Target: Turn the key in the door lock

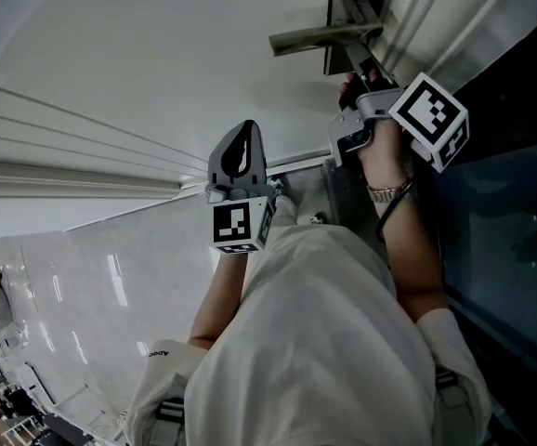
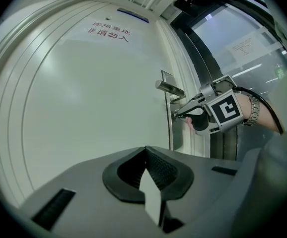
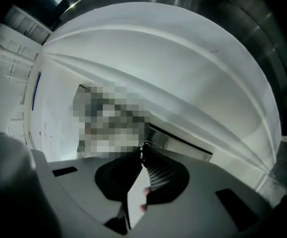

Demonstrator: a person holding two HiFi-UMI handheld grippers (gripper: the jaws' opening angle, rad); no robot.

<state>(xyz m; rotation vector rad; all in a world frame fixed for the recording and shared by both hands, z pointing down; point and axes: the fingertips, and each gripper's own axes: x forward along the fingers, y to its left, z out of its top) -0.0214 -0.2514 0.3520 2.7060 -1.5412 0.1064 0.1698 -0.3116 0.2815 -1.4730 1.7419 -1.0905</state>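
A white door (image 2: 94, 93) carries a metal lever handle (image 2: 171, 87) with the lock just below it. My right gripper (image 2: 178, 115) points level at that lock, its tips against the door's edge plate (image 2: 172, 135). In the right gripper view its jaws (image 3: 142, 151) are shut on the small key (image 3: 144, 146), which sits in the lock. In the head view the right gripper (image 1: 360, 74) is under the handle (image 1: 320, 35). My left gripper (image 1: 243, 133) hangs off to the left of the lock in front of the bare door, jaws (image 2: 146, 151) shut and holding nothing.
A sign with red characters (image 2: 108, 31) is on the door's upper part. A dark metal frame (image 2: 203, 58) and a glass panel (image 2: 243, 48) stand right of the door. Glossy floor tiles (image 1: 83, 286) lie below.
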